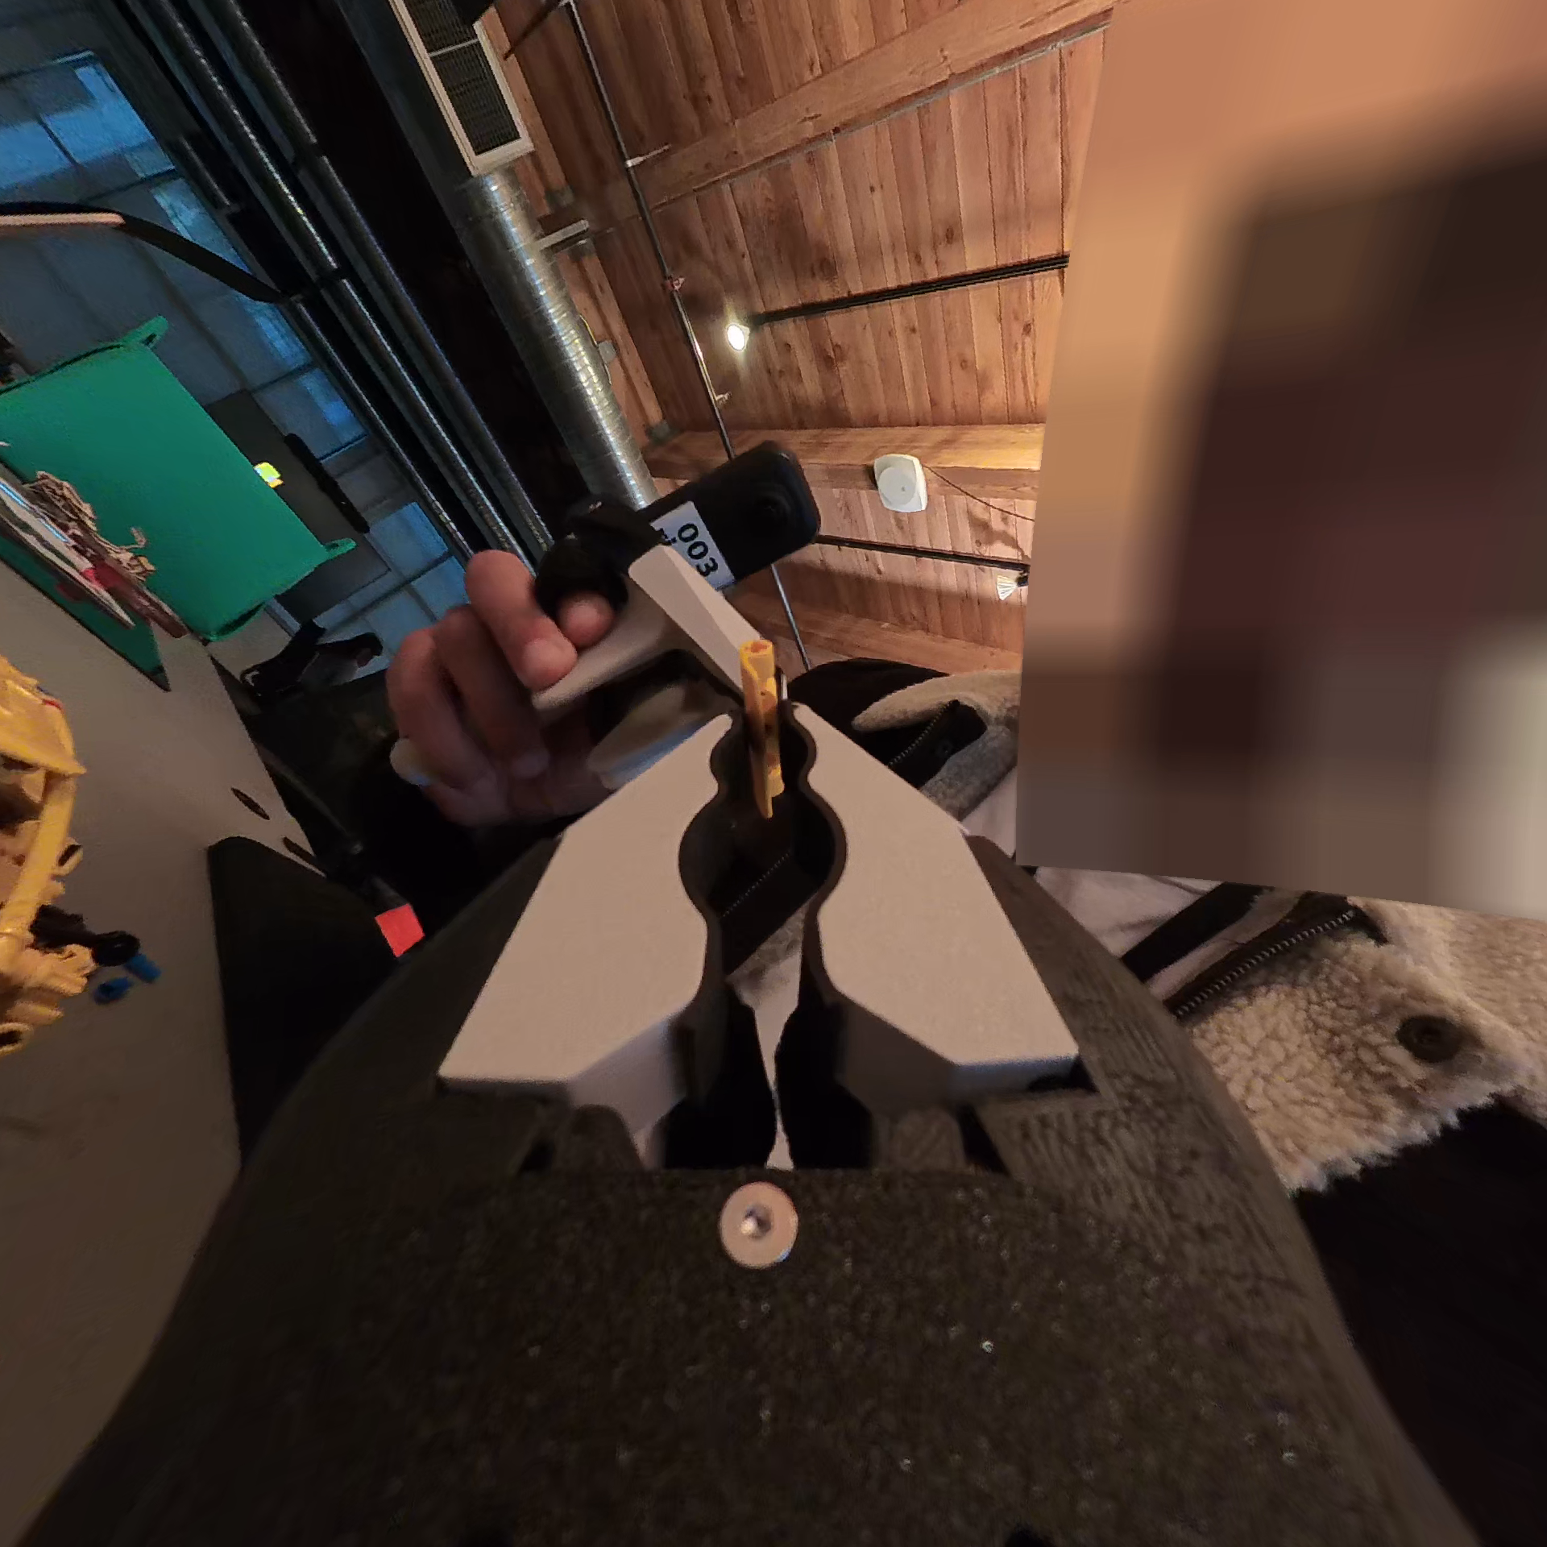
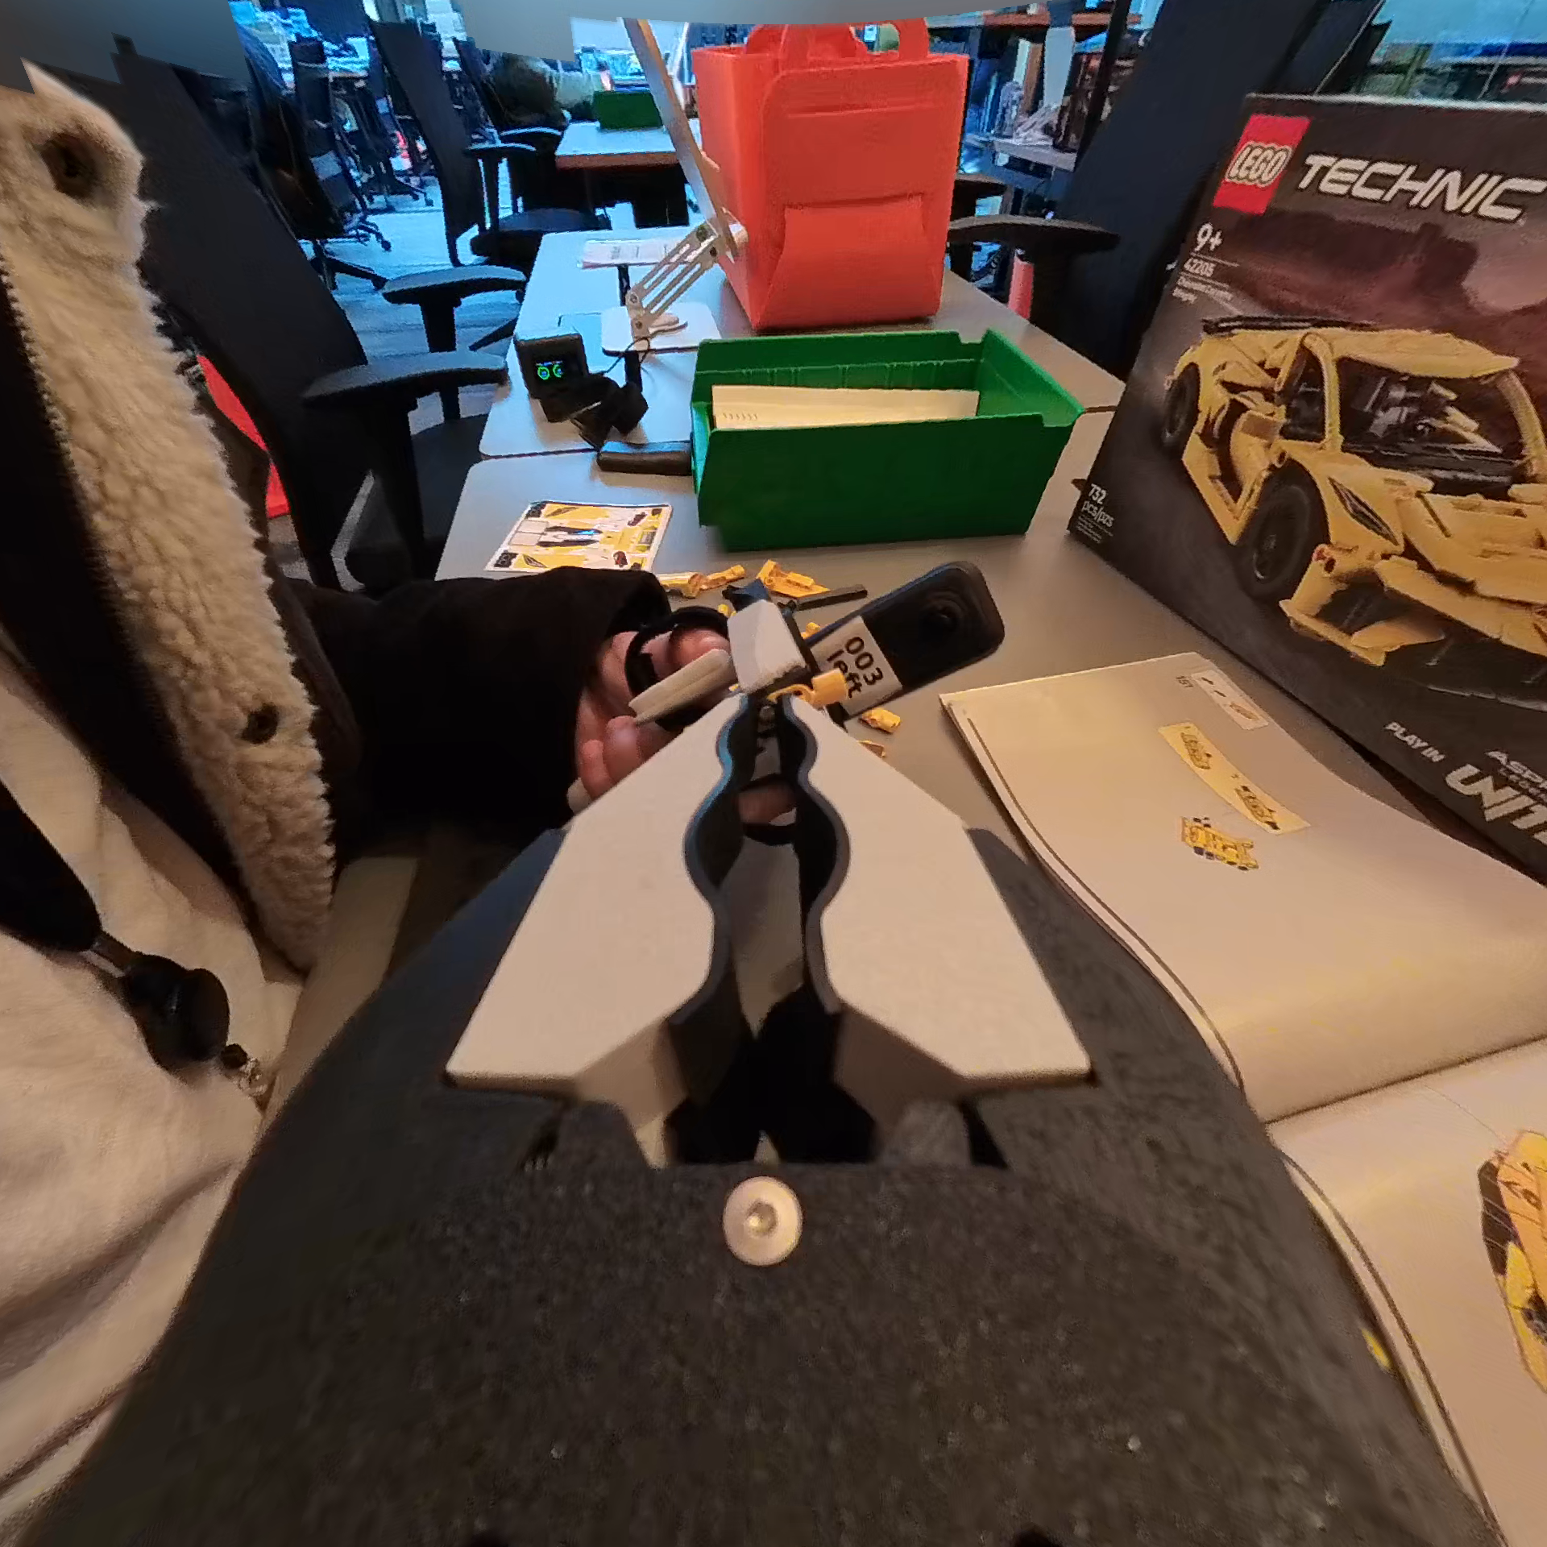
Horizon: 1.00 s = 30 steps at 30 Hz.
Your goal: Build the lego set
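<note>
The left gripper [image 1: 766, 711] is clamped on a slim yellow lego piece [image 1: 762, 722] at its fingertips, held in the air over the person's lap. In the left wrist view the piece's long axis runs forward along the fingers, its far end poking past the tips. The right gripper [image 2: 763, 707] meets it tip to tip, fingers nearly together, seemingly pinching the same piece; this grip is unclear. Loose yellow parts [image 2: 737, 578] lie on the table [image 2: 1046, 603], near the green bin [image 2: 879, 477].
</note>
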Available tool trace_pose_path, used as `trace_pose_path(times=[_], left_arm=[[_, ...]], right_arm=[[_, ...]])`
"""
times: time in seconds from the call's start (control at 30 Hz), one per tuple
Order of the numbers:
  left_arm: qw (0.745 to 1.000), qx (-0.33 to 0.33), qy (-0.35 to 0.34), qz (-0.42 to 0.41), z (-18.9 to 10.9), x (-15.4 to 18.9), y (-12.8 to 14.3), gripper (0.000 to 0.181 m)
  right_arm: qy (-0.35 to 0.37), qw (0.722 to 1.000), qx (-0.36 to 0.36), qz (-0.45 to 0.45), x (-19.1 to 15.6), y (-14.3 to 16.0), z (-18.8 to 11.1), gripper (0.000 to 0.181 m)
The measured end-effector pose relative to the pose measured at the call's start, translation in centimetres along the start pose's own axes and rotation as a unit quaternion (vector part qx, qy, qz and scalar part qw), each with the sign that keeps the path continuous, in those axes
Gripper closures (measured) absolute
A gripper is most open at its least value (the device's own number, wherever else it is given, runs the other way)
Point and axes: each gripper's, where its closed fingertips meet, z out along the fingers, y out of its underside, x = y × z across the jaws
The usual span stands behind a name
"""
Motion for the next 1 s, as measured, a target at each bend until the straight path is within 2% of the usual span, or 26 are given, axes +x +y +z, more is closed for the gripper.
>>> trace_pose_path(times=[0.1,0.2,0.33,0.47,0.63,1.0], left_arm=[[1.000,-0.006,-0.025,0.013,-0.2,-0.5,0.0,0.175],[0.999,-0.011,-0.045,0.010,-0.4,-1.2,0.1,0.175],[0.999,-0.017,-0.045,0.010,-0.4,-1.1,0.3,0.175],[0.999,-0.022,-0.043,0.010,-0.2,-1.1,0.4,0.175],[0.998,-0.028,-0.047,0.009,-0.1,-1.2,0.7,0.175],[0.998,-0.031,-0.062,0.007,-0.3,-1.8,0.8,0.175]], right_arm=[[0.013,1.000,-0.007,-0.003,0.3,0.3,-0.1,0.177],[0.029,0.999,0.021,-0.010,0.5,-0.4,-0.7,0.174],[0.023,0.999,-0.016,-0.021,0.5,0.5,-1.1,0.172],[-0.001,0.999,-0.035,-0.008,0.1,1.1,-1.0,0.159],[0.004,0.998,-0.048,-0.035,0.0,1.5,-0.8,0.176],[0.010,0.998,-0.058,-0.035,0.2,1.7,-1.1,0.178]])
